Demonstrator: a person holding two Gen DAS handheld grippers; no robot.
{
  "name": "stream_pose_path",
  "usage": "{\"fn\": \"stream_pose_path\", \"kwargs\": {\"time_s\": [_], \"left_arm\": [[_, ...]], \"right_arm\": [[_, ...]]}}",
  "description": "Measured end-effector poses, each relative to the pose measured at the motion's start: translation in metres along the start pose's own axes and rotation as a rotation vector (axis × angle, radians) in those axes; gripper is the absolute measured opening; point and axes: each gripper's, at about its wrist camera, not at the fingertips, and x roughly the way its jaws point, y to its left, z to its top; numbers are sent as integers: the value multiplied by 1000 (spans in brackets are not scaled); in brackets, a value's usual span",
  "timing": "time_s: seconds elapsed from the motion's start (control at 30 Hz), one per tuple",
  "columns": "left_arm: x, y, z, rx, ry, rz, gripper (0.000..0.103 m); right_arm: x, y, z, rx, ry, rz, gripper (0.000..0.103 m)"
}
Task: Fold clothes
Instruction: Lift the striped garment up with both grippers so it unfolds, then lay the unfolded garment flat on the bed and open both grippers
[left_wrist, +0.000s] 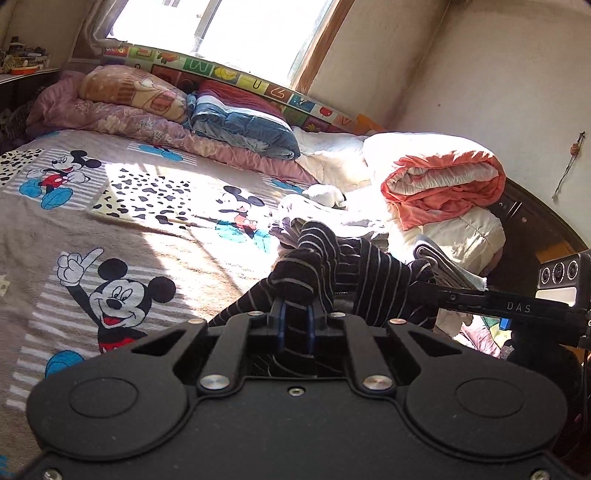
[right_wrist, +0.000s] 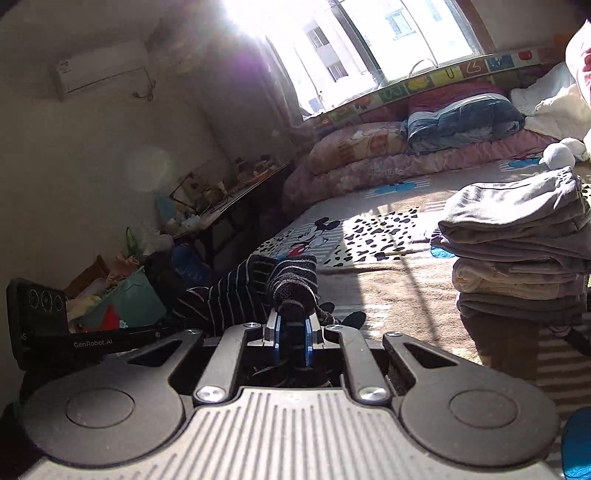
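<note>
Your left gripper (left_wrist: 295, 314) and right gripper (right_wrist: 293, 325) each have their jaws clamped on a bunched end of the black striped garment (left_wrist: 354, 273), held above the cartoon-print bed (left_wrist: 122, 221). A stack of folded clothes (right_wrist: 517, 251) sits at three o'clock in the right wrist view.

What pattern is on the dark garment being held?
Thin pale stripes on black garment, clearest in left wrist view.

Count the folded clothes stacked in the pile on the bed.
About 6 in the folded pile, seen from the right wrist: two grey on top, a purple-grey one, two cream ones, and a grey one at the bottom. Layers blur together, so some may be hidden.
</note>
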Motion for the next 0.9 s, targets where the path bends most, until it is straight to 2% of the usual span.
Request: {"fn": "stream_pose_path", "kwargs": {"time_s": [0.17, 0.4, 0.6, 0.7, 0.77, 0.9], "left_arm": [[7, -7, 39, 58, -47, 32, 8], [39, -5, 89, 110, -93, 97, 8], [59, 4, 118, 177, -191, 123, 8], [66, 15, 105, 188, -190, 145, 8], [68, 23, 83, 184, -161, 151, 8], [60, 36, 5, 172, -64, 154, 8]], "right_arm": [[6, -3, 36, -18, -55, -22, 14], [43, -29, 78, 14, -128, -59, 14], [73, -43, 96, 1, -199, -82, 14], [82, -43, 73, -49, -180, -96, 14], [87, -43, 54, -87, -161, -106, 14], [83, -35, -18, -157, -77, -112, 13]]}}
